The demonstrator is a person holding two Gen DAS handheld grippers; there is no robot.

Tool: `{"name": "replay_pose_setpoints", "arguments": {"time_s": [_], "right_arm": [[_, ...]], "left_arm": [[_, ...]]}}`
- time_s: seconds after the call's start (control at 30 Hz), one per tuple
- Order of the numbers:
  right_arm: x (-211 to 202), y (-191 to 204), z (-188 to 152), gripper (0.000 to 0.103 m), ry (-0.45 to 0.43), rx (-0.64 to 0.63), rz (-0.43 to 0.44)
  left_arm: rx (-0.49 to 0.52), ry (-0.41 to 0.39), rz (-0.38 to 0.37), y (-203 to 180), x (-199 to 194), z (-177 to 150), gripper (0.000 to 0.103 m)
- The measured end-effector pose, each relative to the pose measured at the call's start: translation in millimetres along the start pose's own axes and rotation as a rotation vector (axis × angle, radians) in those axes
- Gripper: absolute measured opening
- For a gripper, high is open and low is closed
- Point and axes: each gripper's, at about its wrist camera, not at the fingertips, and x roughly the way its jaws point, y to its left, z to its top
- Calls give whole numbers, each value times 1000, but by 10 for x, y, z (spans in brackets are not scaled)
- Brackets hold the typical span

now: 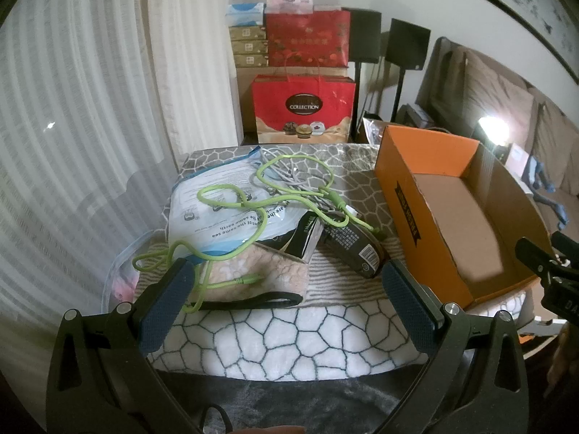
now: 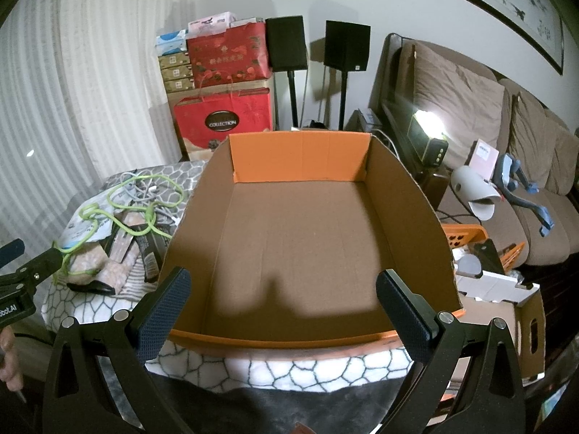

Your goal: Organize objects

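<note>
Surface (image 1: 296, 336) w/ a white-and-grey honeycomb-pattern cover carries a clutter pile on its left half and an orange cardboard box (image 2: 300, 246) on its right half. Box is open-topped w/ nothing inside; in the right wrist view its long axis runs away from the camera, near rim toward the right gripper (image 2: 278, 311).

Pile, seen from the left wrist: a green cord (image 1: 267, 195) loops over everything, its runs crossing a plastic bag w/ printed text (image 1: 217, 213), a bundle of grey cables (image 1: 289, 173) at the far side, a small dark carton (image 1: 307, 235) and a dark bottle (image 1: 353, 249). Bottle lies on its side, long axis diagonal, its round end toward the camera and close to the box's left wall. A black strap (image 1: 253, 302) lies flat near the front edge, running left-right, one cord end tangled by it. A pinkish fuzzy piece (image 1: 253, 267) sits under the cord.

Left gripper (image 1: 286, 303) hangs over the pile's near edge, fingers spread wide, nothing between them; cord passes just beside the left pad. Right gripper fingers likewise spread wide, released, straddling the box's near rim w/o touching.

Behind: red gift bags (image 1: 304, 108), stacked cartons, two black speakers (image 2: 318, 47) on stands, brown sofa (image 2: 488, 126) at right.
</note>
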Motion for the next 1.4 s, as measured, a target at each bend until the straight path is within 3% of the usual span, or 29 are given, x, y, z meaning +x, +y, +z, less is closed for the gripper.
{"name": "replay_pose_setpoints", "arguments": {"time_s": [0.9, 1.4], "right_arm": [[32, 43, -21, 103, 1, 2, -5], [23, -191, 57, 103, 10, 17, -34]], "left_arm": [[3, 2, 1, 3, 12, 17, 103], [-5, 0, 0, 92, 53, 78, 103]]}}
